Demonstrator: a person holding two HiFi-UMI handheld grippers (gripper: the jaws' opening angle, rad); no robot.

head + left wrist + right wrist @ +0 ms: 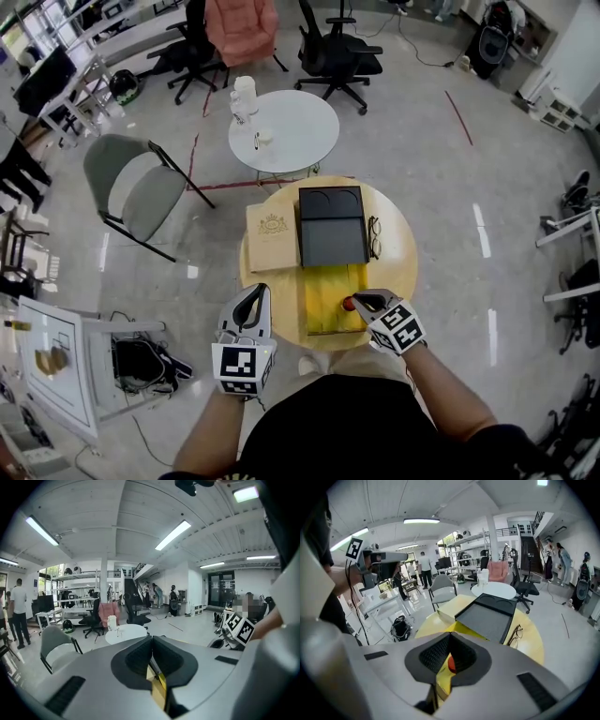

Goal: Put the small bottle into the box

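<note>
Your left gripper (255, 292), jaws pressed together, hovers by the table's (398, 272) near edge. Your right gripper (360, 299) pinches the bottle (349, 304), only its red cap showing, over the yellow box (323, 291). Bare tabletop lies rightward, past the glasses (374, 237).

Small bottle (451, 664) mostly hidden inside right claw (450, 641); only red bit shows, rest can't tell.
</note>
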